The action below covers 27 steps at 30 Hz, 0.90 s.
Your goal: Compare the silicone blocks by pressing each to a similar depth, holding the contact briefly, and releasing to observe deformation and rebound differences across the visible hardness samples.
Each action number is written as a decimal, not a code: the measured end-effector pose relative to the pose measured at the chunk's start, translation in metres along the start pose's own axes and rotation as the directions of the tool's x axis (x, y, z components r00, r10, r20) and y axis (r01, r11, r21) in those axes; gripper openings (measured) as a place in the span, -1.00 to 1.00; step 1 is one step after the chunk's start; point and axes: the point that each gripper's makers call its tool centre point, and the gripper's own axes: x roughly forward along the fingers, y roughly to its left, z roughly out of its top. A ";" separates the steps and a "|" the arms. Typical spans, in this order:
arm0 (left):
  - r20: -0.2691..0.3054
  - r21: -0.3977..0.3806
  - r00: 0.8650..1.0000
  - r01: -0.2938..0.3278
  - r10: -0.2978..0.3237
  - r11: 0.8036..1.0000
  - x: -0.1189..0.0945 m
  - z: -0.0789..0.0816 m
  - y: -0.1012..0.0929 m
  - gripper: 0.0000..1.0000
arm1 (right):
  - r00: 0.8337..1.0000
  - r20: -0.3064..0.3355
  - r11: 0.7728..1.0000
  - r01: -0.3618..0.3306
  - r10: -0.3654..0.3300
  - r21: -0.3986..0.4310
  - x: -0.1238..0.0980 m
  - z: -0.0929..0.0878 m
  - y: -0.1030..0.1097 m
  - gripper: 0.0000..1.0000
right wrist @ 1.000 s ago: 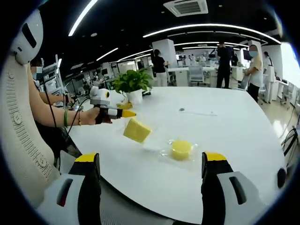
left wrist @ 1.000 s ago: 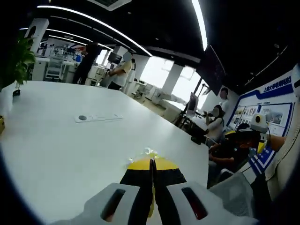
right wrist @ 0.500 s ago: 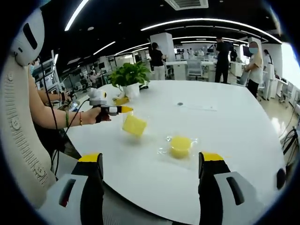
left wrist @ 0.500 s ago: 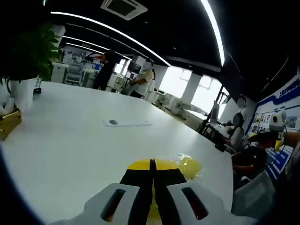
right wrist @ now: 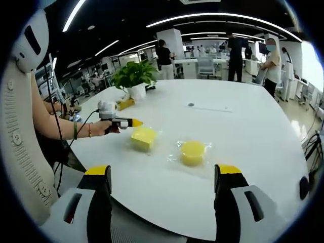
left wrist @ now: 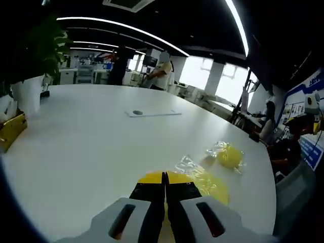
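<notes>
My left gripper is shut, its tips pinching the edge of a square yellow silicone block in clear wrapping, which rests on the white table. In the right gripper view the same left gripper, held in a person's hand, meets the square block at its left edge. A round yellow block in a clear bag lies just right of it; in the left gripper view this round block is further off to the right. My right gripper stands wide open near the table's edge, short of both blocks.
A potted plant and a yellow box stand at the table's far side. A flat grey plate lies mid-table. A white chair back and the person's arm are at the left. People stand in the background.
The left gripper has lowered the square block from the air onto the table, close beside the round block. The right gripper has stayed open and nearly still.
</notes>
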 end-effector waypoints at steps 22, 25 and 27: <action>-0.018 0.051 0.999 -0.036 0.037 0.998 0.003 -0.010 0.006 -0.85 | 1.000 0.000 1.000 0.003 -0.003 -0.015 0.001 -0.002 -0.002 0.48; -0.032 0.044 0.998 -0.050 0.052 0.998 -0.004 -0.010 0.008 -0.73 | 1.000 0.003 1.000 -0.005 0.005 -0.015 0.000 -0.003 0.000 0.49; -0.040 0.056 0.997 -0.060 0.062 0.997 -0.010 -0.008 0.007 -0.71 | 1.000 0.010 1.000 -0.009 0.009 -0.019 -0.001 -0.002 0.001 0.49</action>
